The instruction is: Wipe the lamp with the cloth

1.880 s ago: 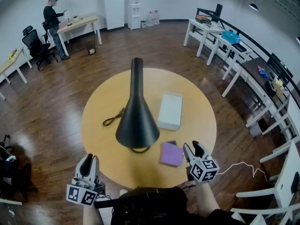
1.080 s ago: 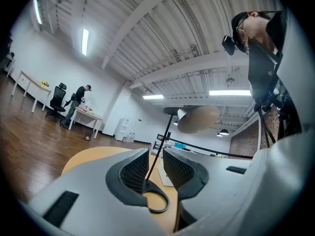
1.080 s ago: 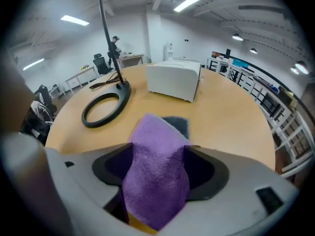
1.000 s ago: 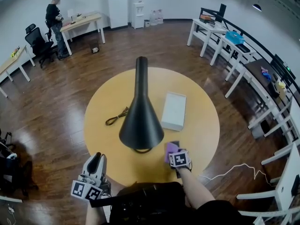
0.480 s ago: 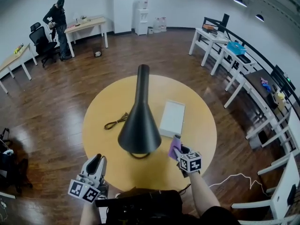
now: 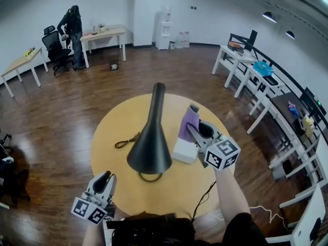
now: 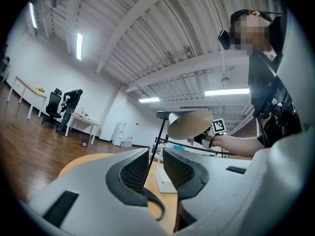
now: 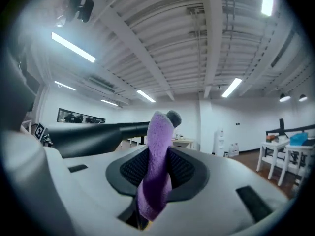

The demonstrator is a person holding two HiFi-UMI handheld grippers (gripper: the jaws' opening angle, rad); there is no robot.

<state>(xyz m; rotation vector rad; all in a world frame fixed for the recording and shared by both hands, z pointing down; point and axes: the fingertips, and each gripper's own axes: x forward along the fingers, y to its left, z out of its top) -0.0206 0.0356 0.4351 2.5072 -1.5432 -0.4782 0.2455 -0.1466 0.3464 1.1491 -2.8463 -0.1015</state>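
Two grippers, one lamp, one cloth; we list them as they lie.

Item: right gripper, held high over the worktop, at about 2 o'clock of its centre. Its fingers have just been closing and are pinched on the cloth, which stands up out of them as a folded strip. It is purple, with a fleecy nap, and looks soft and limp.

Item: lamp, mid-worktop. We read it as a long, smooth, matt black cone on a thin rod above a ring base. In the head view its long axis runs from 6 to 12 o'clock, with the wide mouth at 6 and the narrow neck at 12. From the cloth the neck lies at 9 o'clock, near, with a gap showing; the flare lies at 8 o'clock.

Item: left gripper, low at 7 o'clock by the worktop's edge. Its fingers stand a narrow gap apart with nothing between them.

We judge that the wipe falls to the right gripper, which is nearer the lamp, as a sideways pass toward 9 o'clock.

Item: flat white box, at 3 o'clock of the flare. Item: dark cable loop, at 9 o'clock of the flare.
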